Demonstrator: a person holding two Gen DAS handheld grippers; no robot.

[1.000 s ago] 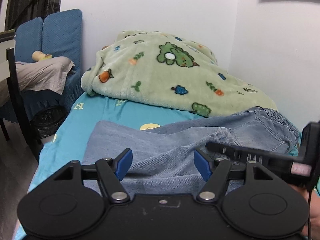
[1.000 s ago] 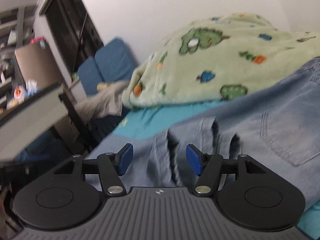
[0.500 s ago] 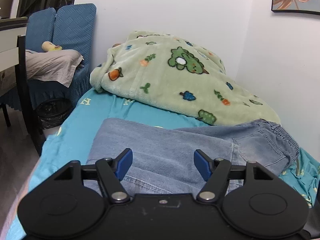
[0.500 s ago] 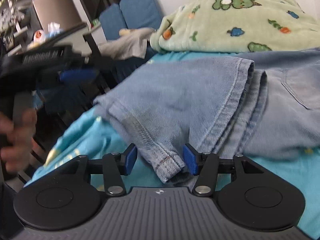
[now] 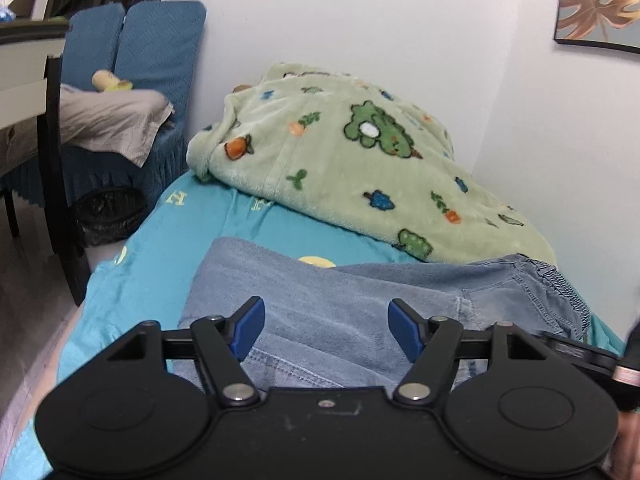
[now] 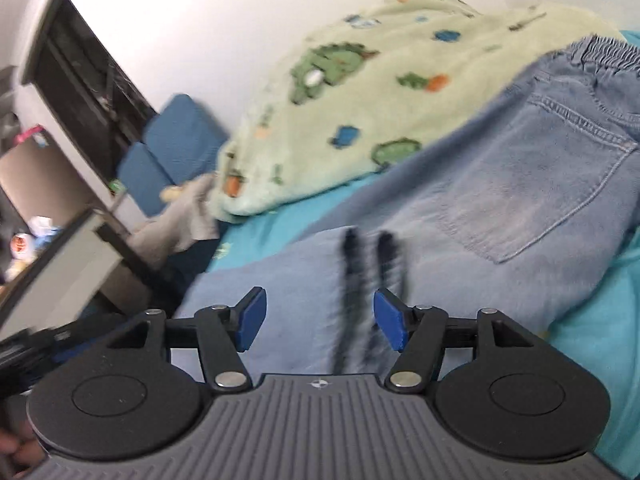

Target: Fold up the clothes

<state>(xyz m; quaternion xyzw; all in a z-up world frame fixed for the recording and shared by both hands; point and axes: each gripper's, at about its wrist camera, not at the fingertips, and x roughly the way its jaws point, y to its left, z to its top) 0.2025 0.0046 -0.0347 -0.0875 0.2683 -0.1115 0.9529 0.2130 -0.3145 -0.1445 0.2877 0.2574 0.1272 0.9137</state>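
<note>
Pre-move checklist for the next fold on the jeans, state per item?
1. Left claw open and empty: ok, pads apart, nothing between them.
2. Right claw open and empty: ok, though the right wrist view is motion-blurred.
3. Jeans lying on the teal bed sheet: ok, legs already folded over.
4. Folded edge lined up: cannot tell, the hem is blurred in the right wrist view.
5. Green blanket apart from the jeans: not ok, it touches them near the elastic waistband.
6. Claws apart from each other: cannot tell.
</note>
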